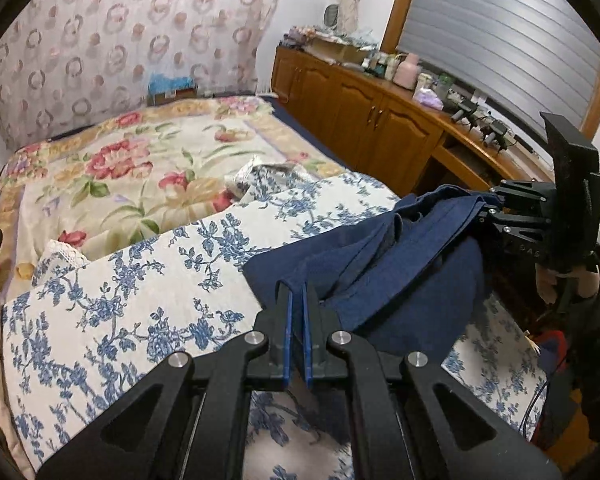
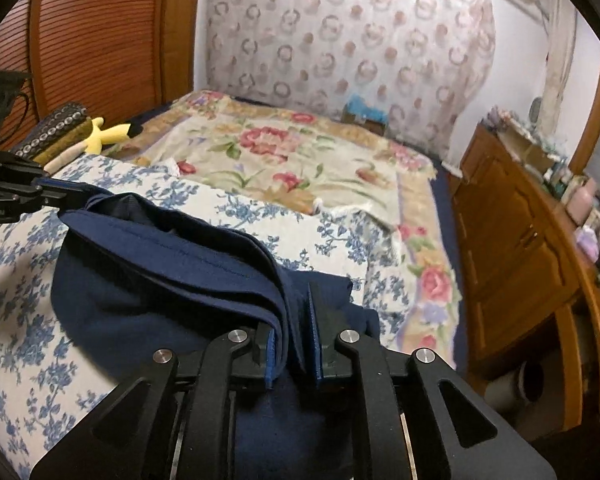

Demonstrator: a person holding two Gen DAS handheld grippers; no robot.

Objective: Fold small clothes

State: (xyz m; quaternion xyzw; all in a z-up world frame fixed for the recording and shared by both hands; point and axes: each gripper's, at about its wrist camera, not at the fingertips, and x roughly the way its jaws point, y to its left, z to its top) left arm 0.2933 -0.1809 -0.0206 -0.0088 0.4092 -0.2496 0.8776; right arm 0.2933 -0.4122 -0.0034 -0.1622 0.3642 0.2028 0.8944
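A dark navy garment [image 1: 400, 264] hangs folded between my two grippers above a blue-and-white floral cloth [image 1: 140, 280] on the bed. My left gripper [image 1: 298, 292] is shut on one edge of the garment at its near corner. My right gripper [image 2: 296, 300] is shut on the other end, with layered navy fabric [image 2: 172, 264] bunched between its blue pads. In the left wrist view the right gripper [image 1: 496, 208] grips the cloth at the right. In the right wrist view the left gripper [image 2: 60, 194] holds the far left corner.
A flowered bedspread [image 1: 132, 168] covers the far half of the bed. A wooden cabinet [image 1: 372, 120] with bottles and clutter runs along the right. A patterned curtain [image 1: 120, 40] hangs behind. A yellow plush toy [image 2: 100, 134] lies near the wooden headboard [image 2: 100, 40].
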